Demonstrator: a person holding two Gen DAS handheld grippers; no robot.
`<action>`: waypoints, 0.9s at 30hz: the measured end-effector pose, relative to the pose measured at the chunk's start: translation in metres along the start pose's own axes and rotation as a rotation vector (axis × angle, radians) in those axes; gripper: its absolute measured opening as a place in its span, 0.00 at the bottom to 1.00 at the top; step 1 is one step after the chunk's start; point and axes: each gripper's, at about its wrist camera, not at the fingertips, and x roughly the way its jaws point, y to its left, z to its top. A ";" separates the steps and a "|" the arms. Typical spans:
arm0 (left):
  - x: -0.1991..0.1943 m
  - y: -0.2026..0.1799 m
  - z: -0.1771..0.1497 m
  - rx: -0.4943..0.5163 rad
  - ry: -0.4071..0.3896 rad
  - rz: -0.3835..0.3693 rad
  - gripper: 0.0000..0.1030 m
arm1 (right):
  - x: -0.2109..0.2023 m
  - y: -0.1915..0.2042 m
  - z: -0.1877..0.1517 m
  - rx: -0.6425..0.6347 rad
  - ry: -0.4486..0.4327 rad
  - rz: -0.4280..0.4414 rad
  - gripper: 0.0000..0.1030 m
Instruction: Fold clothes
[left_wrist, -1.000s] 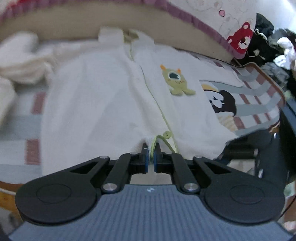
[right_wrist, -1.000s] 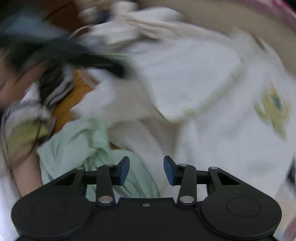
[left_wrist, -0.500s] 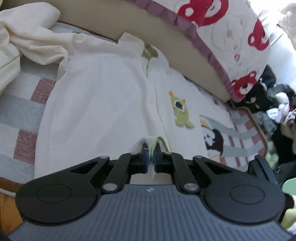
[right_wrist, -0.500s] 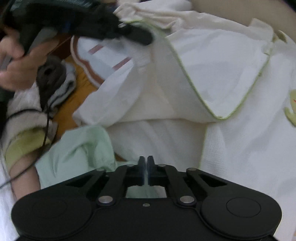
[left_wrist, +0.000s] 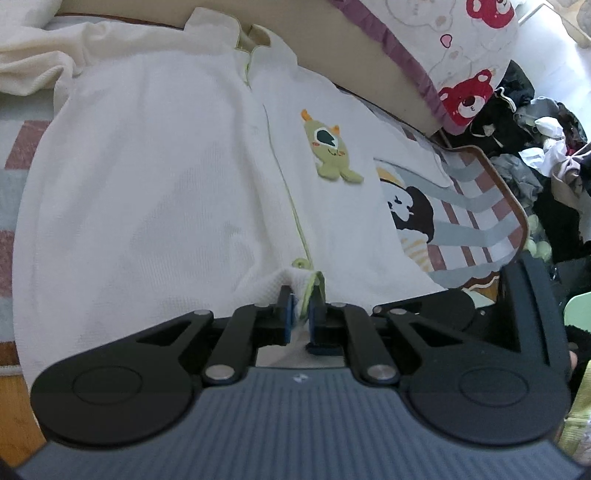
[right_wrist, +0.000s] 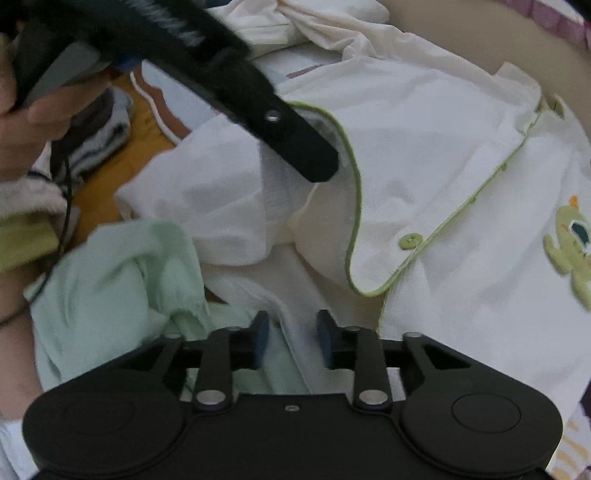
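A white baby garment (left_wrist: 166, 184) with green piping and a green monster patch (left_wrist: 330, 155) lies spread on a striped mat (left_wrist: 476, 221). My left gripper (left_wrist: 303, 314) is shut on its lower hem by the green trim, just below a green button. In the right wrist view the same garment (right_wrist: 424, 147) has its hem flap lifted by the left gripper (right_wrist: 317, 166), which reaches in from the upper left. My right gripper (right_wrist: 291, 332) is opening. A fold of white fabric runs between its blue pads (right_wrist: 261, 332), and they do not press on it.
A mint green garment (right_wrist: 122, 277) lies crumpled left of my right gripper. A hand (right_wrist: 22, 122) holds the left gripper's handle, with grey cloth (right_wrist: 99, 125) on the wooden floor (right_wrist: 107, 192) beyond. A bear-print pillow (left_wrist: 461, 55) and a pile of dark clothes (left_wrist: 535, 129) stand at the right.
My right gripper went from open to shut and now has its jaws apart again, over the white fold. My left gripper keeps its pinch on the hem and has sunk closer to the garment.
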 end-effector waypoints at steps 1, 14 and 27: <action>0.000 0.000 0.000 0.000 -0.003 0.001 0.07 | 0.001 0.002 -0.002 -0.015 0.007 -0.012 0.39; 0.007 -0.009 -0.008 -0.033 0.165 -0.165 0.43 | -0.046 -0.049 -0.004 0.415 -0.192 0.438 0.05; -0.069 0.072 -0.045 -0.384 0.055 0.383 0.54 | -0.069 -0.055 0.005 0.422 -0.285 0.212 0.05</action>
